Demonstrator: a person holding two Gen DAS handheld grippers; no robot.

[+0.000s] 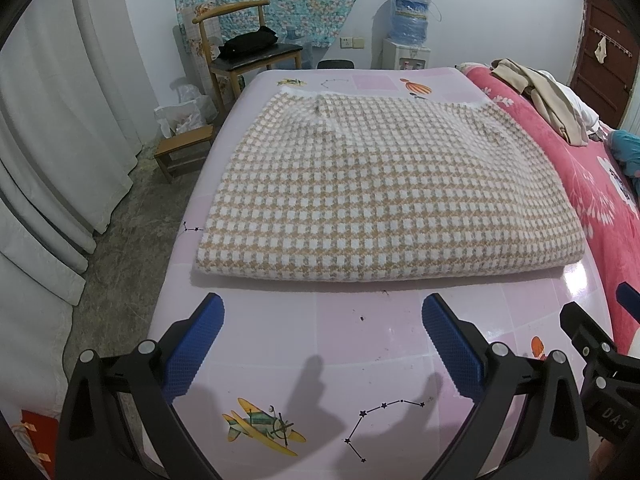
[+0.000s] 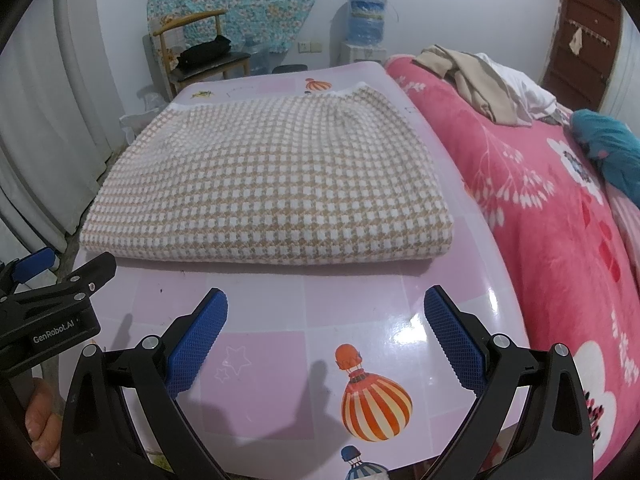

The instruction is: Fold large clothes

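Both tongs hang spread wide over the near end of the pink table (image 1: 360,344), holding nothing. From the left wrist camera, the left tongs (image 1: 322,322) show blue ribbed pads (image 1: 196,344) well apart, with the right tongs (image 1: 592,336) poking in at 3 o'clock. From the right wrist camera, the right tongs (image 2: 326,320) are likewise spread, and the left tongs (image 2: 52,280) appear at 9 o'clock.

Just beyond the fingertips, toward 12 o'clock, lies the sweater (image 1: 380,196), folded into a thick, roughly rectangular bundle that rests flat on the table. Its knit is a small check of beige and white with bits of grey, and a white ribbed edge runs along the far side. The near fold is rounded and even, with a thin lower layer peeking out beneath it.

Printed on the table near the tongs are a toy plane (image 1: 262,428) and a striped balloon (image 2: 374,400). At 3 o'clock a red floral blanket (image 2: 552,216) touches the table's edge, with beige clothes (image 2: 472,80) heaped on it. At 11 o'clock stands a wooden chair (image 1: 248,48) bearing a black bag (image 1: 248,42), and grey curtains (image 1: 52,128) hang at 9 o'clock.
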